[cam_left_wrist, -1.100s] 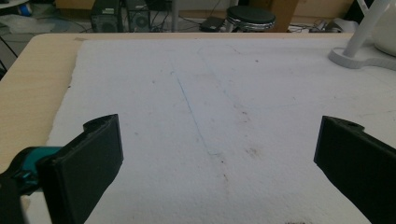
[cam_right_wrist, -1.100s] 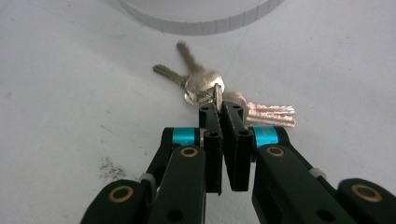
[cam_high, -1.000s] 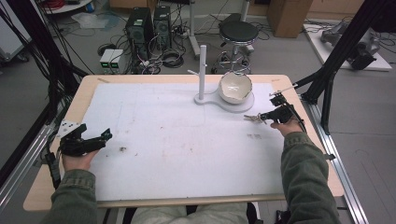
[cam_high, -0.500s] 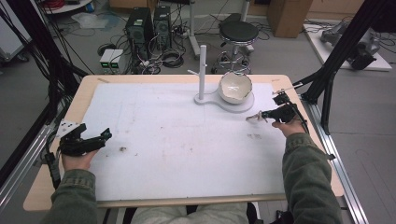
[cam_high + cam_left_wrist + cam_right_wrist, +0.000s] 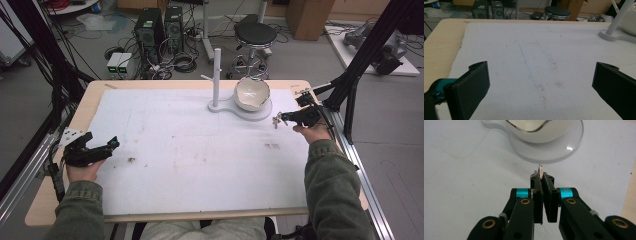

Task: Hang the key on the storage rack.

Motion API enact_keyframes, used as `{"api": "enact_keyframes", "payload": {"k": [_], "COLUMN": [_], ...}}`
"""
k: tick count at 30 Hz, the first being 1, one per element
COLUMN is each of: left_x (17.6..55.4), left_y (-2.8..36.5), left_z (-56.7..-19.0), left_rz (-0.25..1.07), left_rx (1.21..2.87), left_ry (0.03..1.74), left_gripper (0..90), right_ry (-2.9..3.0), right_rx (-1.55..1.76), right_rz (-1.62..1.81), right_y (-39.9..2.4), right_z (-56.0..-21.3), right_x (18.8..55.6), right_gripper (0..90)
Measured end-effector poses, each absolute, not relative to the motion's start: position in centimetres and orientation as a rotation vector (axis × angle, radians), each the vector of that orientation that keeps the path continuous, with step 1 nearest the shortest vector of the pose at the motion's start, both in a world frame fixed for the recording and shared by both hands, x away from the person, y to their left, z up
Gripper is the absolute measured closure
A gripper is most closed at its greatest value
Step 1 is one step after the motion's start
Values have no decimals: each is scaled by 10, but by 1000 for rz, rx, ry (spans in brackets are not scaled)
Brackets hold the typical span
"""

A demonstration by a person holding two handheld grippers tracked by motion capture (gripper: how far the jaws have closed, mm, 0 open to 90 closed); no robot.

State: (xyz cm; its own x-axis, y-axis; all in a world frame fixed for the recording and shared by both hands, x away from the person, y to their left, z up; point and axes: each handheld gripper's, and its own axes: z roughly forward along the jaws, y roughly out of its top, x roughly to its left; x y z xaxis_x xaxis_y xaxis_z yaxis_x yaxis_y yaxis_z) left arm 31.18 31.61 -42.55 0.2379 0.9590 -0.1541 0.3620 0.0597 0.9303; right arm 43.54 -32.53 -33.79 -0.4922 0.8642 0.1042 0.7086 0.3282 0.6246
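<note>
Lab: computer towers (image 5: 160, 25), floor cables (image 5: 170, 62), black rig frame (image 5: 45, 55), stool (image 5: 255, 35)

The left gripper (image 5: 541, 85) holds its jaws wide apart over the white mat (image 5: 536, 57), nothing between them. At far right stands a white stand (image 5: 614, 32) (its post leaning).

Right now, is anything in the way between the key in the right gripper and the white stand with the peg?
Nothing visible. The right gripper pinches the key, with bare mat up to the stand; the bowl sits on its base.
</note>
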Motion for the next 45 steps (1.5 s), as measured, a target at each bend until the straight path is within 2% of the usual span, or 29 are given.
{"api": "enact_keyframes", "payload": {"k": [23, 45], "left_x": [312, 313], "left_y": [317, 317], "left_z": [-426, -426], "left_rz": [730, 724], "left_rx": [1485, 1479], "left_ry": [1309, 1306], "left_gripper": [18, 18], "right_ry": [2421, 2463], "right_rx": [1283, 1188], "right_rz": [968, 1031], "right_y": [-274, -221], "right_z": [-294, -250], "right_x": [433, 449], "right_gripper": [870, 870]}}
